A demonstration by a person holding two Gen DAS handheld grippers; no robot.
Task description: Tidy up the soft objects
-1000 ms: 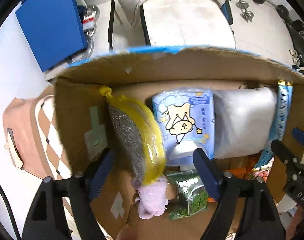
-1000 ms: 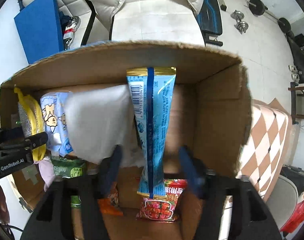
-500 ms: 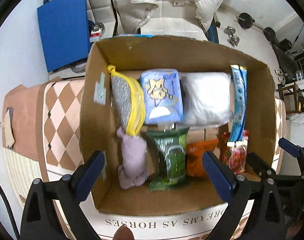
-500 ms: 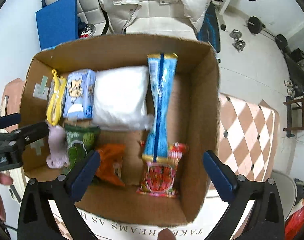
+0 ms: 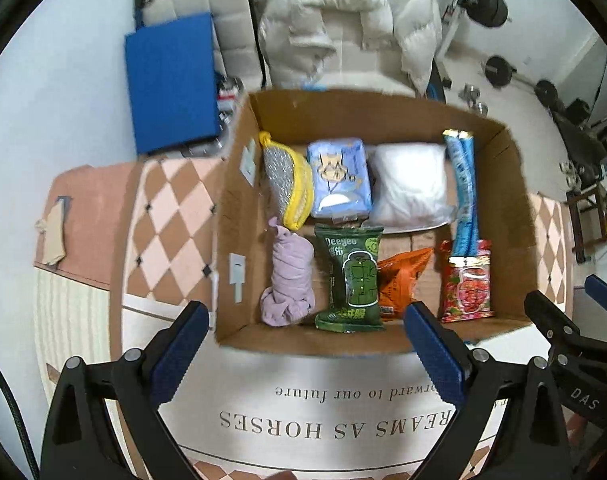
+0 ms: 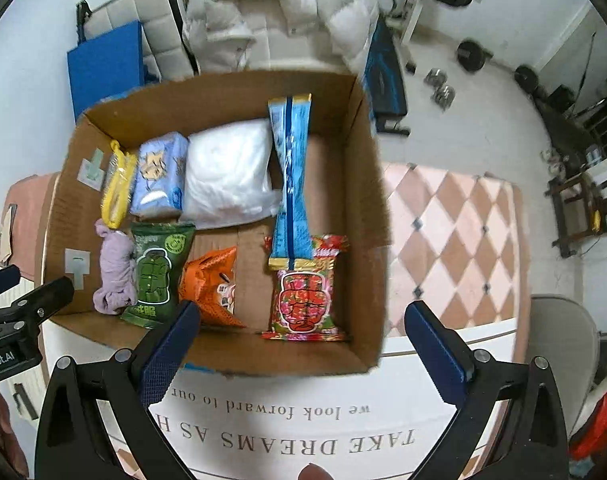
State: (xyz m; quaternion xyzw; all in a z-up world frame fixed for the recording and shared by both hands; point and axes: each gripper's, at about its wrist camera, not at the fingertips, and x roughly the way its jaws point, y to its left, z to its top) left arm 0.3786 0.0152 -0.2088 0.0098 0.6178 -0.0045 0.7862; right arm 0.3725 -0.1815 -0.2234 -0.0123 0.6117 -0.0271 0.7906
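Note:
An open cardboard box [image 5: 503, 184] [image 6: 355, 184] holds several soft items. Back row: a yellow scrubber [image 5: 289, 184], a blue tissue pack [image 5: 339, 178], a white pillow pack [image 5: 409, 182] and a long blue packet [image 5: 463, 188]. Front row: a lilac cloth [image 5: 289, 280], a green packet [image 5: 353, 276], an orange packet [image 5: 399, 280] and a red packet [image 5: 467, 280]. My left gripper [image 5: 303, 356] is open and empty, above the box's near edge. My right gripper [image 6: 303, 352] is open and empty, likewise in front of the box.
The box stands on a table with a pink checked cloth [image 6: 455, 216] and a white mat with lettering [image 5: 323, 420]. Behind are a chair with a white puffy jacket [image 5: 343, 28], a blue board [image 5: 171, 80] and dumbbells on the floor [image 6: 439, 88].
Both grippers have pulled back up and out of the box, from deep among the items to above its near edge. The items lie still.

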